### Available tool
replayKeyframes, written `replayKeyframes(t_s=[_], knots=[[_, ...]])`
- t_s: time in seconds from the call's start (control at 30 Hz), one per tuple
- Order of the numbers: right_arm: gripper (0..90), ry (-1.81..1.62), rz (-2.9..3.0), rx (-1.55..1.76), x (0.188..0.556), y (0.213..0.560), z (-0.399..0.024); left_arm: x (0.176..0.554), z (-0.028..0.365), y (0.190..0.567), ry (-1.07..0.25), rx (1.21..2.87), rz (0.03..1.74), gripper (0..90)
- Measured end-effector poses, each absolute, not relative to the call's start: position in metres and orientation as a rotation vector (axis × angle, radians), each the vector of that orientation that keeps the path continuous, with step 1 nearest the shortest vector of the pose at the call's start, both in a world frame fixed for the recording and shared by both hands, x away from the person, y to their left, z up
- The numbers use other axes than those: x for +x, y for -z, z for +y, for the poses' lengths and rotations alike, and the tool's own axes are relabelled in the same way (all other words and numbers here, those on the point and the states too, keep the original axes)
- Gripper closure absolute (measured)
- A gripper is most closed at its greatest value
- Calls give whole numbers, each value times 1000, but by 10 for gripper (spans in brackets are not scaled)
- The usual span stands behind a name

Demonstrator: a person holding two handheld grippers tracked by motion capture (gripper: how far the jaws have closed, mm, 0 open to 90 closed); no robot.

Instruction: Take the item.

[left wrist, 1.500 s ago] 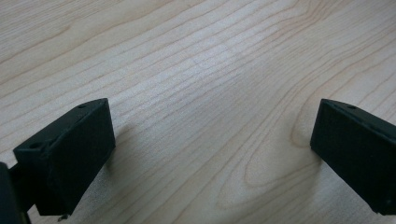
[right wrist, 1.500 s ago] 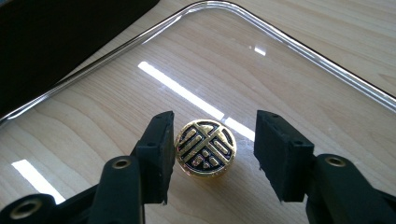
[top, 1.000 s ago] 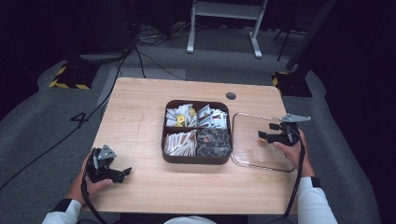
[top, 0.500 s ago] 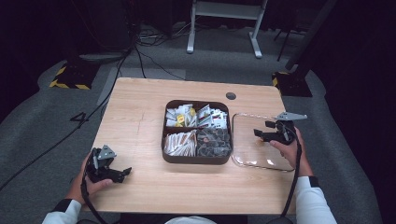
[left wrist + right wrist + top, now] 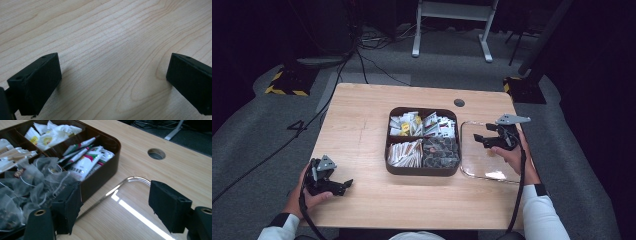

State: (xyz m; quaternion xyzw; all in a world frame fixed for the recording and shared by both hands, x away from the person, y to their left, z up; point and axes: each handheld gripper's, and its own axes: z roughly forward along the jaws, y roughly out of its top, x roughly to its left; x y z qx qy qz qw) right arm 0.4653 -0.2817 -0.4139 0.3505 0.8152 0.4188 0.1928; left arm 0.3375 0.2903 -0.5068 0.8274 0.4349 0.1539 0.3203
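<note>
Clear lid: a transparent, round-cornered plastic sheet lying flat on the wooden surface, just right of the brown compartment tray; its near edge is hard to trace. My right gripper, jaws wide and empty, has risen above it. My left gripper rests open, well left of the tray.

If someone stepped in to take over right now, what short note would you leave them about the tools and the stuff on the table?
Left tool: open, nothing between its jaws, low over bare table at the near left.
Right tool: open, holding nothing, above the clear lid.
Clear lid: lies flat on the table, right of the brown box.
Brown box: uncovered, four compartments with sachets, sticks and tea bags.
Done: the lid is off the box.
Left: probably picking something from the box or putting the lid back; I can't tell which.
</note>
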Motion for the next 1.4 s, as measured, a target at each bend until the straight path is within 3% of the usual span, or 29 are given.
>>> replayKeyframes(t_s=[0.83,1.4], knots=[[294,-1120,2413,840,497,408,-183,337,290,507,-406,2172,1147,1],[296,-1049,2470,808,522,415,-138,337,290,507,-407,2171,1148,2]])
